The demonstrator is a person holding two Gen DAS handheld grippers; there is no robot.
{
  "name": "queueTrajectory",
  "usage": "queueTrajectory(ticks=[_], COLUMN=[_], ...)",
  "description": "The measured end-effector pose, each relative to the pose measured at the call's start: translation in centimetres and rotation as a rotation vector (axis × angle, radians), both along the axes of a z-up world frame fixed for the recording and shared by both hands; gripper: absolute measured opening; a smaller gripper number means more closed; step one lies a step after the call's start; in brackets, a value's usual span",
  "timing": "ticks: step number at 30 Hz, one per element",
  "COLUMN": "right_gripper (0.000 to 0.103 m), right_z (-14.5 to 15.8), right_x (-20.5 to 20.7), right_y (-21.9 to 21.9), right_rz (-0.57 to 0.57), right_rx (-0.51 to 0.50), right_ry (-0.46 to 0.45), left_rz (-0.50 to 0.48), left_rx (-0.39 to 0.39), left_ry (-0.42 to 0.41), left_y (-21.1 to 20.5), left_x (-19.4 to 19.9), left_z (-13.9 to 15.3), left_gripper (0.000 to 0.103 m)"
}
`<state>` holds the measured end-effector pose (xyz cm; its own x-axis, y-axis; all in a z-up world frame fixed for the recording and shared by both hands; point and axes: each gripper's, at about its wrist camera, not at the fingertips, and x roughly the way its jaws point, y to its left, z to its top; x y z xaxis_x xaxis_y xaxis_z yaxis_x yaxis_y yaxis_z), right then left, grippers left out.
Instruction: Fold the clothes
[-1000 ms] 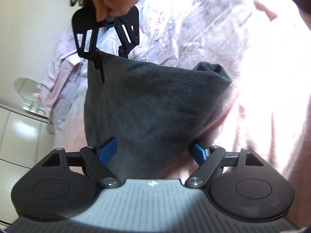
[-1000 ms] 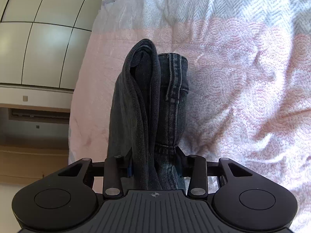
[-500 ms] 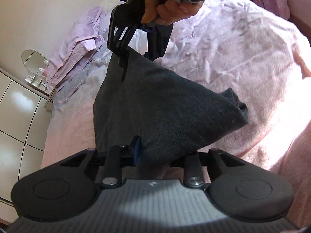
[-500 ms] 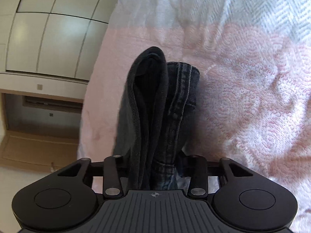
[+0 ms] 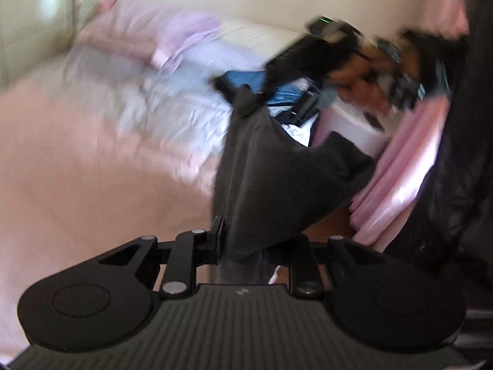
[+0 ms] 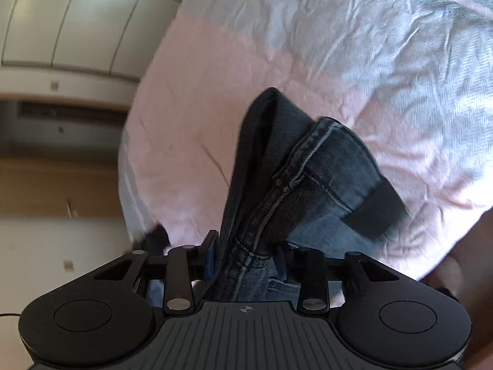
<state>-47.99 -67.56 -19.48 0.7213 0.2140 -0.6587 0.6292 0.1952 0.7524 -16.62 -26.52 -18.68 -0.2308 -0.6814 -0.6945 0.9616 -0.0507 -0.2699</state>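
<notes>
Dark grey jeans (image 5: pixel 271 182) hang folded in the air above a pink and white bedspread (image 5: pixel 92 154). My left gripper (image 5: pixel 255 243) is shut on one edge of the jeans. My right gripper (image 6: pixel 246 259) is shut on the other edge, where the seam of the jeans (image 6: pixel 286 185) runs up between the fingers. In the left wrist view, which is blurred, the right gripper (image 5: pixel 246 104) shows at the far end of the cloth, held by a hand.
The bedspread (image 6: pixel 339 61) lies below. Lilac clothes (image 5: pixel 185 37) lie near the wall at the head of the bed. Other blue and dark clothes (image 5: pixel 277 92) lie behind the right gripper. White cupboard doors (image 6: pixel 77 15) and wooden floor stand beside the bed.
The left gripper closed on the jeans, then both grippers swung with the jeans; the left view turned sharply toward the head of the bed. The hanging fold tilted right in the right wrist view.
</notes>
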Motion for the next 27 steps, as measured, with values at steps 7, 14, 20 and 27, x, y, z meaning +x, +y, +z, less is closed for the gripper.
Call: queueTrajectory(ticks=[7, 14, 20, 27], right_gripper=[0.068, 0.08, 0.081, 0.08], right_z=[-7.1, -12.2, -16.3, -19.2], right_x=[5.4, 2.8, 1.1, 0.6], right_y=[1.4, 2.3, 2.8, 3.0], right_rz=[0.092, 0.136, 0.161, 0.187], right_rx=[-0.064, -0.387, -0.567, -0.597], right_ry=[-0.13, -0.126, -0.152, -0.231], left_rz=[0.579, 0.563, 0.518, 0.482], left_rx=[0.198, 0.11, -0.014, -0.152], left_ry=[0.319, 0.426, 0.455, 0.438], left_y=[2.2, 3.9, 4.7, 4.8], left_x=[12.7, 16.5, 16.4, 16.0], left_z=[-12.3, -18.0, -21.4, -22.9], left_gripper=[0.019, 0.039, 0.045, 0.036])
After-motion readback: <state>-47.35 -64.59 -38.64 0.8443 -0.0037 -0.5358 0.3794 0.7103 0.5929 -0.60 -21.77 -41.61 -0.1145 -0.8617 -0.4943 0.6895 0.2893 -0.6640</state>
